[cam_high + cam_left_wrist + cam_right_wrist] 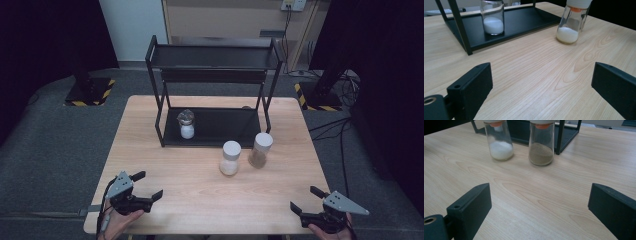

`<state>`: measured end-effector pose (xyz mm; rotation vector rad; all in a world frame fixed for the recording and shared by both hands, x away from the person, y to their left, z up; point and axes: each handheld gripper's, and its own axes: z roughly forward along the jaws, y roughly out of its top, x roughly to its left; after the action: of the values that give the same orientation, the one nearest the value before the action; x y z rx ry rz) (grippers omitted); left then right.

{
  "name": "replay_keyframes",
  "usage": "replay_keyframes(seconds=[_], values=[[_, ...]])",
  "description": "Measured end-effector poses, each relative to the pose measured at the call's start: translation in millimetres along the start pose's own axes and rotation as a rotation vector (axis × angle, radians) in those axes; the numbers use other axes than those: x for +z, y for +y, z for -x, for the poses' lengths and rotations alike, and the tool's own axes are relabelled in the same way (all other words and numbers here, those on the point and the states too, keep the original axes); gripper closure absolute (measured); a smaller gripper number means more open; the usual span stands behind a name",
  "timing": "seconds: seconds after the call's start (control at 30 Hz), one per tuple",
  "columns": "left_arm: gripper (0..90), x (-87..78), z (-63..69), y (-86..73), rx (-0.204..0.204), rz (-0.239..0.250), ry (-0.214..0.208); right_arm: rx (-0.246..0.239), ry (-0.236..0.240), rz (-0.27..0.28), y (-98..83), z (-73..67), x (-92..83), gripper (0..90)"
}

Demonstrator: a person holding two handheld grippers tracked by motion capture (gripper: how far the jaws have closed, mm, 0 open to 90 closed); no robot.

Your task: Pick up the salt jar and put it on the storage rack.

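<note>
A black two-tier rack (212, 57) stands at the back of the wooden table (170, 170). On its lower shelf sits a glass jar (186, 124) (492, 17) holding white powder. In front of the rack stand two white-capped jars: one with white powder (230, 158) (572, 22) (499, 140) and one with brown powder (260, 150) (541, 143). My left gripper (148, 185) (541, 88) rests open near the table's front left corner. At the front right my right gripper (305, 198) (540, 208) is open too, with nothing between its jaws.
The rack's upper shelf (215, 56) is bare. Beyond the table are grey floor, black stands with yellow-striped bases (90, 92) and cables (345, 125) at the right. Bare tabletop lies between the grippers and the jars.
</note>
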<state>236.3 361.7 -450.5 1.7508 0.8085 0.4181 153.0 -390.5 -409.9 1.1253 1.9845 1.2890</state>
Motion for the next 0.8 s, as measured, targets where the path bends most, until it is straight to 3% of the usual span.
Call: replay_keyframes(seconds=[0.17,0.27,0.8], values=[[2.5,0.3,-3.5,-3.8,0.007,-0.007,-0.006,-0.001,0.002,0.001,0.0,0.2,0.1,5.1],[2.6,0.5,-0.6,-3.4,0.038,-0.017,0.008,-0.002,0.005,0.0,0.1,0.3,0.1,5.1],[2.5,-1.8,-1.4,-4.3,0.029,-0.017,0.015,0.0,0.006,0.003,-0.3,0.9,0.3,5.2]])
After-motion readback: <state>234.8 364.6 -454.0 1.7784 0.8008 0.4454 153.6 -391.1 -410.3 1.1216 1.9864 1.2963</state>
